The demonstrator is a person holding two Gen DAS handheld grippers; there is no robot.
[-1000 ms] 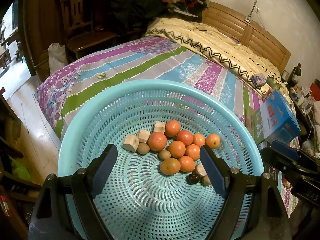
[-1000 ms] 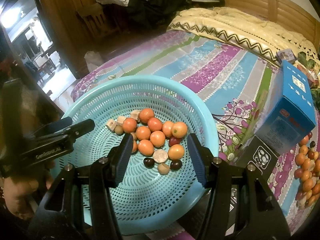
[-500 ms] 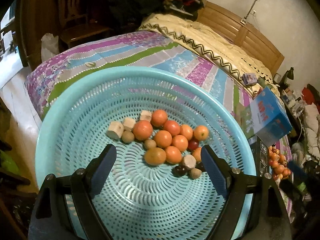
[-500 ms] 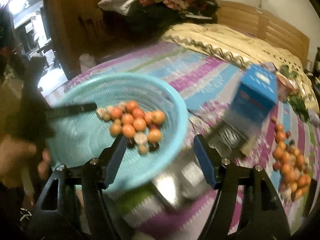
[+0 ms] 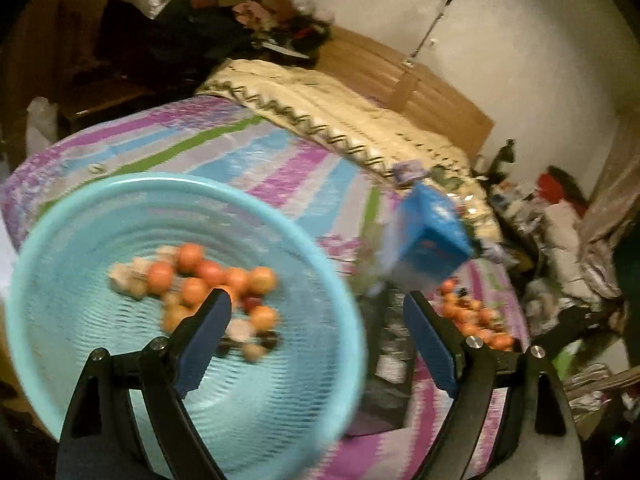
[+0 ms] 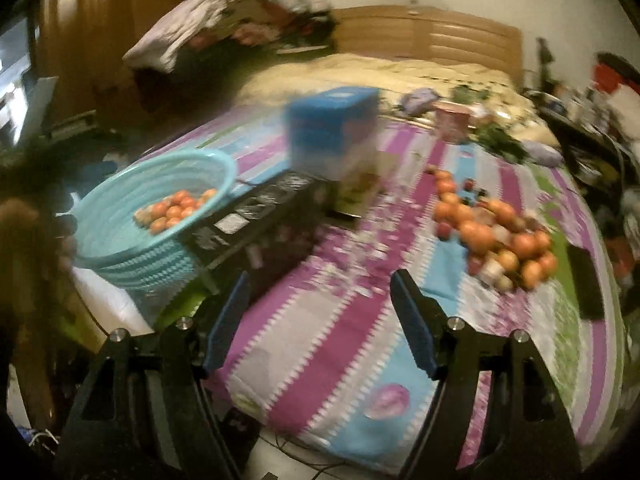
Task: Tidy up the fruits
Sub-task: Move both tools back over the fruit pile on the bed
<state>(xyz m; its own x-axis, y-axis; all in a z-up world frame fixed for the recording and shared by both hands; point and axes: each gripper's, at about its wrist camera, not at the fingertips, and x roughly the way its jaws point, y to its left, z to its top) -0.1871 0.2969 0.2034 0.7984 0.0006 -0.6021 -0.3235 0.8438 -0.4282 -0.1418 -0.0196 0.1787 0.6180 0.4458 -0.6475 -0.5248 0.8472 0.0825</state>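
A light blue perforated basket (image 5: pixel 280 216) holds several orange and dark fruits (image 5: pixel 208 280) with a few pale chunks. My left gripper (image 5: pixel 316 300) is open above the basket's right rim, with nothing between its fingers. In the right wrist view the basket (image 6: pixel 120 200) sits far left, and a loose pile of orange and dark fruits (image 6: pixel 492 232) lies on the striped bedspread at the right. My right gripper (image 6: pixel 320 280) hovers over bare bedspread between the two. Its jaws are opening and hold nothing. The same pile (image 5: pixel 472 316) shows past my left gripper's right finger.
A blue carton (image 6: pixel 332 136) stands on a black box (image 6: pixel 256 216) between basket and pile. A flat black object (image 6: pixel 586 284) lies right of the pile. A hand (image 6: pixel 24 232) is at the far left. Clutter lines the bed's far side, near a cream blanket (image 5: pixel 320 96).
Both views have swung right and are blurred. The basket slid left in each. My right gripper left the basket for the bedspread and its jaws widened. The fruit pile on the bed came into view.
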